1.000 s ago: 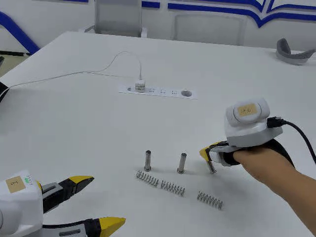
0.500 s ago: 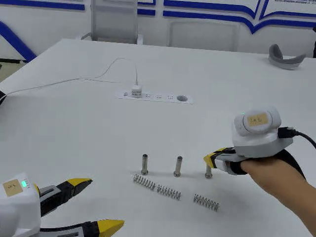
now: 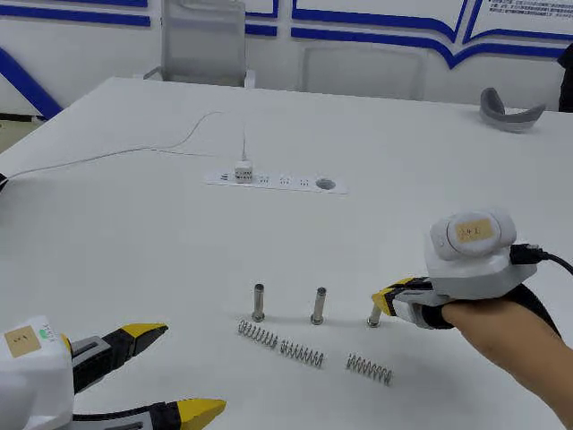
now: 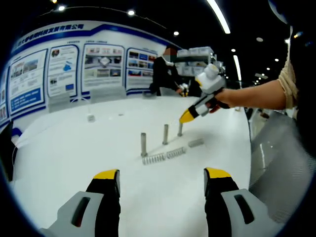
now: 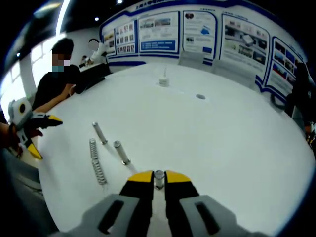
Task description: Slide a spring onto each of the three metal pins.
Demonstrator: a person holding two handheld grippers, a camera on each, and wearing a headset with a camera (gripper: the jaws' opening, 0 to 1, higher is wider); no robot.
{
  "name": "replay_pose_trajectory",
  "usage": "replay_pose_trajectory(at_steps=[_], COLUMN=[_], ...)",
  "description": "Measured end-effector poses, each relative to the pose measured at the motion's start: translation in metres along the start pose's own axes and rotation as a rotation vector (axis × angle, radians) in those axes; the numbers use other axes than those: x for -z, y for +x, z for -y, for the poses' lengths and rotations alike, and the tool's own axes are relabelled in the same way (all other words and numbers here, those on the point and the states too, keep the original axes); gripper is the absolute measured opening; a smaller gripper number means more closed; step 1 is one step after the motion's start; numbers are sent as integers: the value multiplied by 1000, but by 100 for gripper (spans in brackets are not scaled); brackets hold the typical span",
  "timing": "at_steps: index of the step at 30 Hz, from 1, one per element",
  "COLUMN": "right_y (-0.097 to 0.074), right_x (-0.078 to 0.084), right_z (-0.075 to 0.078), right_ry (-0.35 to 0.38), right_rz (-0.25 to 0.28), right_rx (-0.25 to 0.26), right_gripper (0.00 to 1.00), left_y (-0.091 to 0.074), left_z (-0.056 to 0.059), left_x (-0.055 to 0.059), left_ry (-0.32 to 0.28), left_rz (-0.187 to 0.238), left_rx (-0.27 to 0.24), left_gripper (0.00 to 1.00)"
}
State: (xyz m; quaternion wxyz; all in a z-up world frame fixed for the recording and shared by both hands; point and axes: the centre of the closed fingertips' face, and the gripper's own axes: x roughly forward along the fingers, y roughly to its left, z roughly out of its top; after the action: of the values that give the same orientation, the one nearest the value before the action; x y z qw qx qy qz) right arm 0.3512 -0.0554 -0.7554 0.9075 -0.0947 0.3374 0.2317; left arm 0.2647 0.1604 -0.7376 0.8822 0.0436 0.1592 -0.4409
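Clamping the rightmost pin [image 3: 374, 315] in my right tongs [image 5: 159, 176], I can see its round top between the yellow tips. The pin stands upright on the tabletop [image 3: 134, 224]. My left tongs [image 3: 183, 369] are spread wide with nothing between them. They hover over the near edge of the tabletop toward its left corner, well apart from the parts.

I count three pins: the held one, a middle pin [image 3: 319, 305] and a left pin [image 3: 258, 302]. All three are upright, in a row along the near edge.

I count three springs, all lying flat just on the near side of that row, beside the pins and not around them. The left spring [image 3: 257, 333] and middle spring [image 3: 301, 354] lie almost end to end. The right spring [image 3: 369, 368] lies a little apart, near the held pin and clear of my tongs.
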Motion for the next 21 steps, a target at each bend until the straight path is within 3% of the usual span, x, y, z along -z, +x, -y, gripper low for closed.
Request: replay_pose_trajectory(at_steps=[10, 21], right_y=[0, -12], right_x=[-2, -7], right_z=[2, -2], right_ry=[-20, -33], right_rz=[12, 43], right_rx=[4, -4], right_gripper=[12, 16], left_y=[0, 1], left_z=[1, 1], left_x=[-1, -2], left_ry=[2, 6], left_rz=[2, 4], left_rx=[0, 5], left_gripper=[70, 70])
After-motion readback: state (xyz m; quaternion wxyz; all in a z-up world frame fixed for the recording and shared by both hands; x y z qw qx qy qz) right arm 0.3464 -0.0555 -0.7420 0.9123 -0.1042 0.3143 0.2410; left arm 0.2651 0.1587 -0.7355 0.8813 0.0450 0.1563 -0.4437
